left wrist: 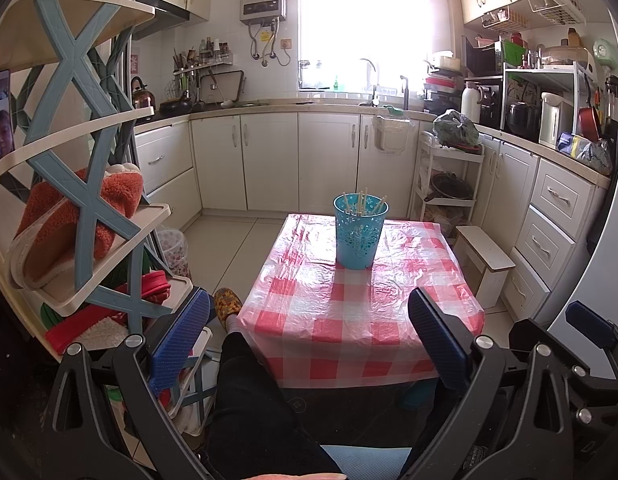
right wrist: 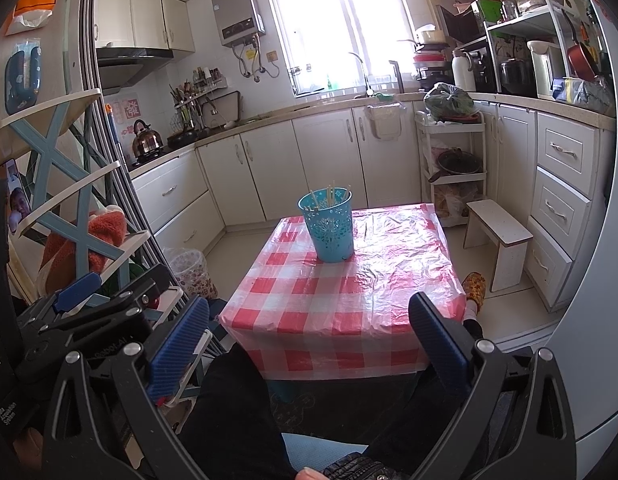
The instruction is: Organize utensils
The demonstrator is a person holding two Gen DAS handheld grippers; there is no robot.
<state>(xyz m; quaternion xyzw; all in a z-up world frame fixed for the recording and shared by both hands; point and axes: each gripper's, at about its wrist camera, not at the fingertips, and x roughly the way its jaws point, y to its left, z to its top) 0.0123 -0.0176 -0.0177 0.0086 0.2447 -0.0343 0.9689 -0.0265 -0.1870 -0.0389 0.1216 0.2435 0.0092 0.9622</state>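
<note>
A turquoise perforated cup (left wrist: 360, 234) stands upright at the far end of a small table with a red-and-white checked cloth (left wrist: 349, 320). Several pale chopsticks (left wrist: 363, 202) stand inside it. It also shows in the right wrist view (right wrist: 329, 226), with the chopsticks (right wrist: 331, 196) in it, on the cloth (right wrist: 349, 300). My left gripper (left wrist: 309, 336) is open and empty, held back from the table's near edge above the person's lap. My right gripper (right wrist: 309, 338) is open and empty, likewise short of the near edge. The other gripper (right wrist: 93, 304) shows at the left of the right wrist view.
A shoe rack (left wrist: 81, 200) with slippers stands close on the left. A small white stool (right wrist: 497, 236) and a white trolley (right wrist: 453, 160) stand to the right of the table. A patterned bin (right wrist: 189, 268) sits on the floor at left. Cabinets line the back and right walls.
</note>
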